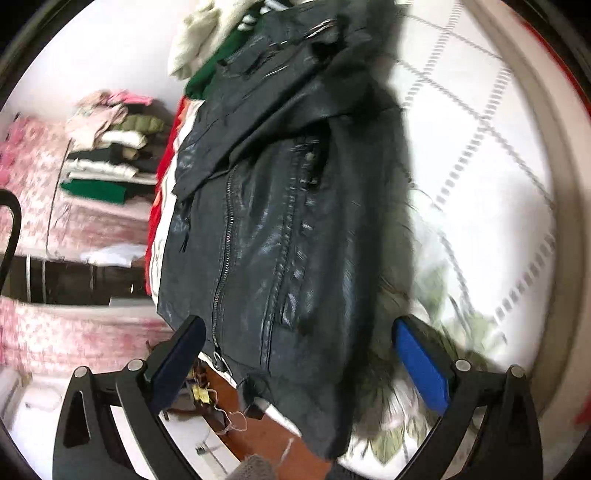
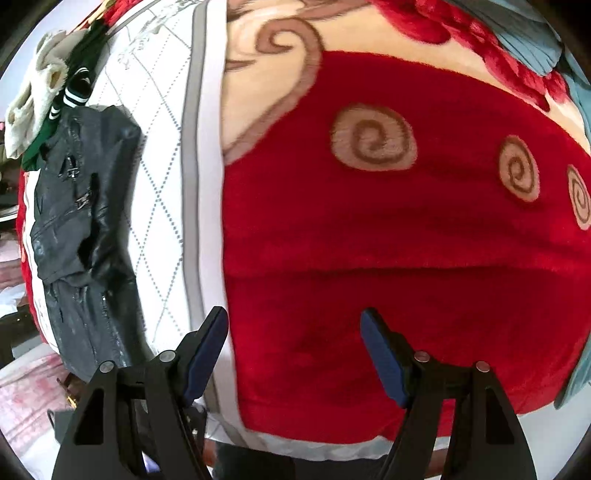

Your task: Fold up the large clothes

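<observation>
A black shiny leather-look jacket (image 1: 280,206) with zips and a dark fur trim lies spread on a white quilted bed (image 1: 480,155), its lower end hanging over the bed's edge. My left gripper (image 1: 299,354) is open just before the jacket's near hem, one finger on each side, holding nothing. In the right wrist view the jacket (image 2: 81,221) lies at the far left. My right gripper (image 2: 293,354) is open and empty over a red plush blanket (image 2: 388,240) with tan spirals.
A cream garment (image 1: 207,33) and a green one (image 1: 218,62) lie beyond the jacket. A stack of folded clothes (image 1: 110,147) sits on a pink patterned surface at left. Brown floor (image 1: 266,439) shows below the bed's edge.
</observation>
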A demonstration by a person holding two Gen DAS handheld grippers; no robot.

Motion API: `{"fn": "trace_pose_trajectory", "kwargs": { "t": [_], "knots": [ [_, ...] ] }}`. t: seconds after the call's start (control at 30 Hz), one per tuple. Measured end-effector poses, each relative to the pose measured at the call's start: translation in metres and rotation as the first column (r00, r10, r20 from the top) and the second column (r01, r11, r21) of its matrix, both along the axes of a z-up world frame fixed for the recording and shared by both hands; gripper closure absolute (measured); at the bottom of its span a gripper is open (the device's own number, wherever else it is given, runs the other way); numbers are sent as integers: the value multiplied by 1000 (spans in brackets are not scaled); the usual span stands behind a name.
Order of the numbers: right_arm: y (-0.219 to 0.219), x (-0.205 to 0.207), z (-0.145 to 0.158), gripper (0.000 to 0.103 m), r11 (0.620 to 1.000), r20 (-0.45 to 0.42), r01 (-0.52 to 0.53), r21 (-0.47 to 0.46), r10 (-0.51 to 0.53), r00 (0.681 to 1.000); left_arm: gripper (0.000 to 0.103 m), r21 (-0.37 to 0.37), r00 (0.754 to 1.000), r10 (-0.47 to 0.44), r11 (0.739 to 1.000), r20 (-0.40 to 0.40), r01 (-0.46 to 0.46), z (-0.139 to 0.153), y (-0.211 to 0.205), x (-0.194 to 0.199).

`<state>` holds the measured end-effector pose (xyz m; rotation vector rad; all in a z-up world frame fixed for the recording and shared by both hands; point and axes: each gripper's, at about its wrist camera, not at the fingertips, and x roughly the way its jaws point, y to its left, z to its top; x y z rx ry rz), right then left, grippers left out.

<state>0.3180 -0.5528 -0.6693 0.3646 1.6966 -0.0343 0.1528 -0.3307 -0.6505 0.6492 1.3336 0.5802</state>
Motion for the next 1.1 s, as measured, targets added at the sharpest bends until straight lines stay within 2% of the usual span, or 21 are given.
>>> {"fn": "trace_pose_trajectory", "kwargs": {
  "t": [0.1, 0.17, 0.23, 0.33, 0.4, 0.47, 0.5, 0.57, 0.63, 0.67, 0.77, 0.8, 0.83, 0.87, 0.9, 0.93, 1.1],
  "knots": [
    [1, 5, -6, 27, 1000, 4, -9, 8, 9, 1000, 0, 33, 998, 34, 999, 51, -36, 3, 12, 8],
    [7, 12, -11, 27, 1000, 6, -19, 17, 19, 1000, 0, 75, 997, 45, 996, 63, -50, 0, 20, 13],
    [16, 18, -15, 27, 999, 15, -28, 37, 28, 1000, 0, 85, 995, 75, 993, 71, -81, -2, 38, 20],
    [36, 33, -20, 27, 994, 51, -57, 90, 52, 997, 0, 51, 990, 118, 991, 80, -123, 0, 55, 27],
    [54, 45, -23, 27, 983, 99, -87, 159, 72, 992, 0, 19, 988, 134, 991, 79, -136, 3, 64, 29],
    [70, 57, -27, 27, 958, 144, -103, 269, 65, 987, 0, -27, 985, 150, 989, 86, -148, 8, 68, 26],
    [79, 63, -30, 27, 933, 166, -105, 344, 50, 985, 2, -68, 983, 158, 986, 91, -153, 11, 74, 25],
    [95, 75, -40, 27, 876, 181, -98, 473, 12, 983, 26, -174, 982, 163, 974, 96, -144, 17, 79, 23],
    [112, 86, -55, 23, 818, 155, -78, 570, -15, 988, 63, -270, 984, 152, 955, 97, -121, 23, 82, 20],
    [119, 90, -63, 18, 795, 135, -67, 603, -20, 991, 67, -292, 985, 140, 950, 100, -105, 26, 81, 19],
    [144, 99, -89, 18, 724, 57, -6, 690, -47, 997, 82, -331, 984, 125, 940, 128, -77, 37, 82, 14],
    [151, 102, -94, 18, 707, 40, 11, 707, -56, 998, 91, -352, 983, 119, 934, 137, -64, 41, 86, 13],
    [157, 105, -95, 20, 697, 33, 21, 717, -65, 997, 91, -369, 983, 115, 928, 145, -54, 45, 89, 13],
    [164, 107, -95, 43, 695, 37, 27, 719, -76, 996, 92, -381, 982, 114, 923, 153, -48, 49, 91, 12],
    [171, 109, -92, 58, 713, 36, 28, 701, -74, 997, 93, -393, 981, 112, 918, 159, -41, 53, 95, 12],
    [176, 110, -88, 79, 734, 44, 23, 679, -73, 996, 93, -407, 980, 113, 913, 165, -36, 57, 98, 12],
    [204, 109, -31, 86, 791, 130, -40, 610, -50, 990, 94, -488, 975, 123, 873, 185, -18, 86, 130, 10]
  ]
}}
